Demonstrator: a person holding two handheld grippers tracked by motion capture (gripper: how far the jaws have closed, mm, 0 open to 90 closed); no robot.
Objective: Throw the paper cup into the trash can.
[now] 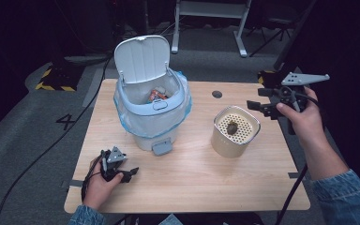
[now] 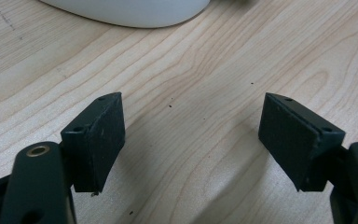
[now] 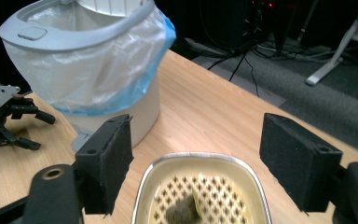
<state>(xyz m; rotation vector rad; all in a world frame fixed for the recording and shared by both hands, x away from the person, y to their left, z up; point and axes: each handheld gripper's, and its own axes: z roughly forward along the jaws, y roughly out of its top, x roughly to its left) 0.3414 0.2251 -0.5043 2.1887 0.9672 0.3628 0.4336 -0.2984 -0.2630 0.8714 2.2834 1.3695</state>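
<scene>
A white pedal bin (image 1: 152, 112) with a pale blue liner stands at the table's back left, its lid (image 1: 142, 58) up and rubbish inside. To its right is a cream tub (image 1: 234, 131) with a perforated insert and a dark lump (image 1: 232, 127) on it. My right gripper (image 1: 258, 107) hovers just right of the tub, open and holding nothing. In the right gripper view the gripper (image 3: 196, 154) looks over the tub (image 3: 200, 156) and lump (image 3: 182, 212) toward the bin (image 3: 98, 70). My left gripper (image 1: 132, 173) rests open near the front left edge, with bare wood between its jaws (image 2: 191, 135).
A round cable hole (image 1: 217, 94) lies in the tabletop behind the tub. The bin's foot pedal (image 1: 161, 148) juts toward me. Cables trail off both grippers. A desk frame (image 1: 211, 18) and a yellow-and-black striped block (image 1: 56, 77) stand on the grey floor beyond.
</scene>
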